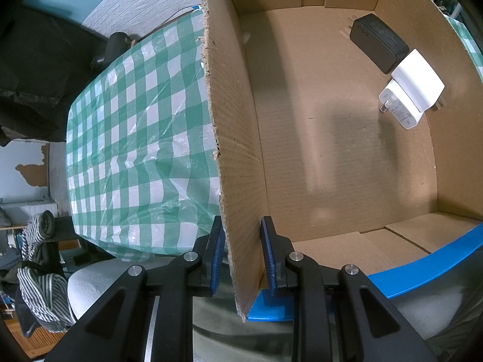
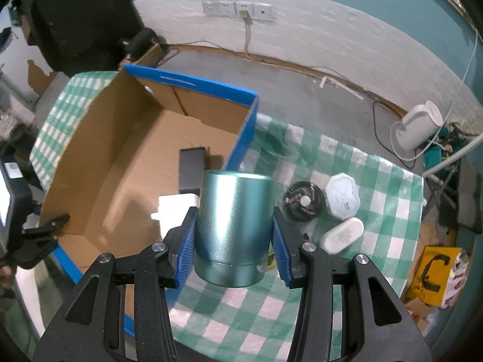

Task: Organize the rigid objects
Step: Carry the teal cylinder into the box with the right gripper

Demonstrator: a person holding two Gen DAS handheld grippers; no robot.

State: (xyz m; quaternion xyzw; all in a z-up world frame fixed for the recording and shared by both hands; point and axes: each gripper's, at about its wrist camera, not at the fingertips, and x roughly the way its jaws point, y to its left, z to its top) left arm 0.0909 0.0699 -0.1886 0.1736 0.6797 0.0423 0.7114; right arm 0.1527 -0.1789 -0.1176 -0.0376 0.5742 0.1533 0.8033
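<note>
My left gripper (image 1: 243, 253) is shut on the side wall of an open cardboard box (image 1: 232, 138) with blue outer faces. Inside the box lie a black charger (image 1: 379, 42) and two white chargers (image 1: 418, 81) at its far right. My right gripper (image 2: 235, 235) is shut on a metallic teal cylinder (image 2: 234, 226), held above the checked tablecloth beside the box (image 2: 99, 157). In the right wrist view the black charger (image 2: 191, 169) and a white charger (image 2: 178, 206) show on the box floor, and the left gripper (image 2: 45, 232) clamps the box's near left edge.
On the green checked tablecloth (image 2: 377, 211) right of the cylinder lie a black round fan-like part (image 2: 302, 200), a white octagonal case (image 2: 342, 196) and a white oval case (image 2: 341, 236). A white kettle-like appliance (image 2: 419, 126) and cables sit on the floor beyond.
</note>
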